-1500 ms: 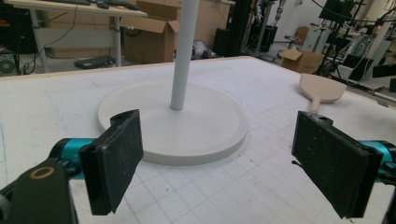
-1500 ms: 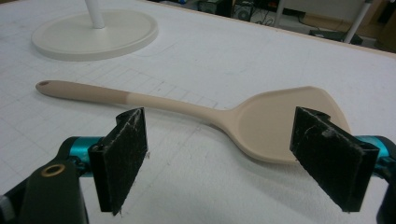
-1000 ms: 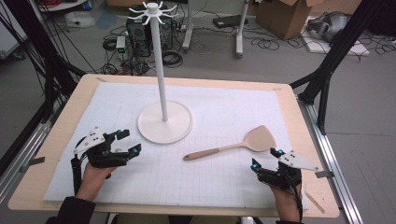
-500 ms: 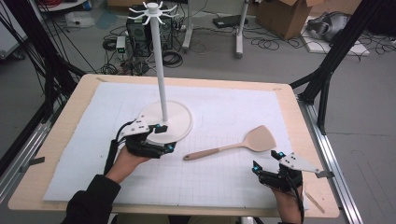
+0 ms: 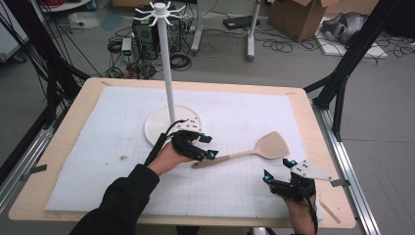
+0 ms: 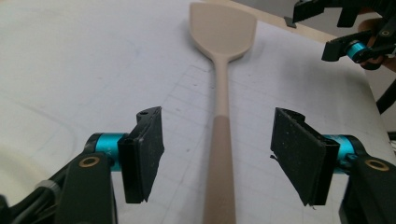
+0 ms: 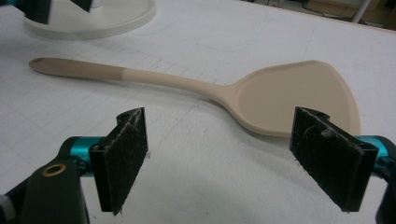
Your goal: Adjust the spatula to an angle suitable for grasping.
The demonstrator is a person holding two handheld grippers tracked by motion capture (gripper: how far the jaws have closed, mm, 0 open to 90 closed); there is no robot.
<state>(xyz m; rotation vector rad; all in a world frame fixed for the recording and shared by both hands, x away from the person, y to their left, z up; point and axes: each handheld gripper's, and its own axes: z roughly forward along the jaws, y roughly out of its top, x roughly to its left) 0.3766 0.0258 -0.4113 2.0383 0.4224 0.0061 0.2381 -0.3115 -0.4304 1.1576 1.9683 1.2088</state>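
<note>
A tan spatula point(image 5: 244, 154) lies flat on the white gridded mat point(image 5: 235, 117), blade toward the right. My left gripper point(image 5: 207, 147) hovers open at the handle's end. In the left gripper view the handle point(image 6: 222, 93) runs up between the two spread pads of that gripper point(image 6: 217, 154), touching neither. My right gripper point(image 5: 279, 169) is open near the front right edge, just short of the blade. In the right gripper view the spatula point(image 7: 280, 98) lies crosswise beyond the open gripper point(image 7: 233, 158).
A white hook stand point(image 5: 166, 73) rises from a round base point(image 5: 161, 122) just behind my left hand. The wooden table edge point(image 5: 337, 215) runs close to the right gripper. Black frame legs and cables surround the table on the floor.
My left gripper has swept from the front left of the mat, past the stand base, to the spatula's handle end. The right gripper and the spatula have stayed put.
</note>
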